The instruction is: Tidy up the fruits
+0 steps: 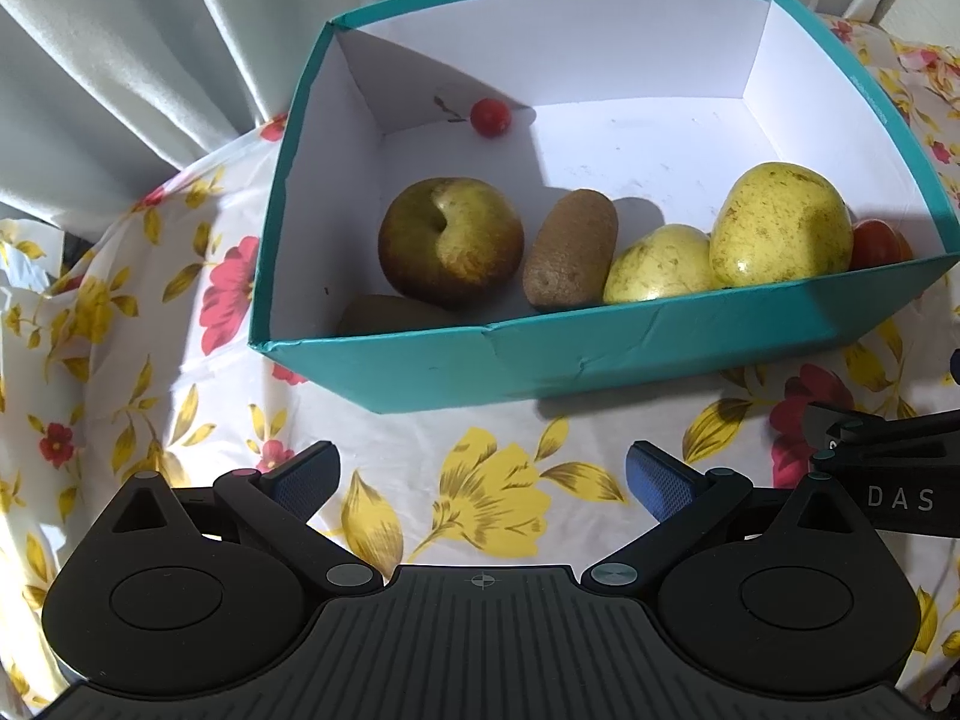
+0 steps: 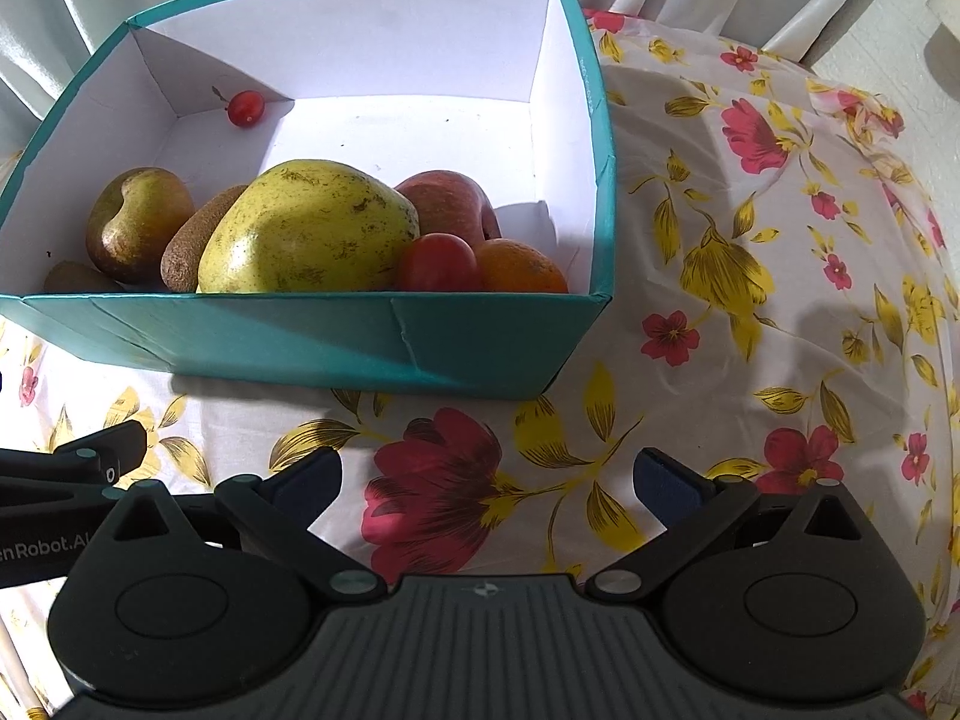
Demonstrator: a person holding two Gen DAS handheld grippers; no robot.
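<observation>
On a bench draped in a flowered cloth (image 2: 720, 228), my left claw (image 1: 480, 480) and right claw (image 2: 487, 483) hang side by side just short of a teal box (image 1: 600, 354), both with fingers spread apart and holding nothing. The fruit all lies inside the box, crowded along its near wall: a brownish-green apple (image 1: 450, 240) at the left, a kiwi (image 1: 570, 249) beside it, a second kiwi (image 1: 390, 312) tucked into the near left corner, then a small yellow fruit (image 1: 660, 267) touching a big yellow fruit (image 1: 780, 225). From my right side I also see a red apple (image 2: 447, 201), a tomato (image 2: 438, 261) and an orange (image 2: 522, 267) pressed together at the right. A cherry (image 1: 491, 116) sits alone in the far left corner. I see no fruit on the cloth. My guess: apples are firm and heavy, best gripped across the widest part; kiwis give a little and their fuzz helps; the tomato and cherry bruise easily and want the lightest squeeze.
</observation>
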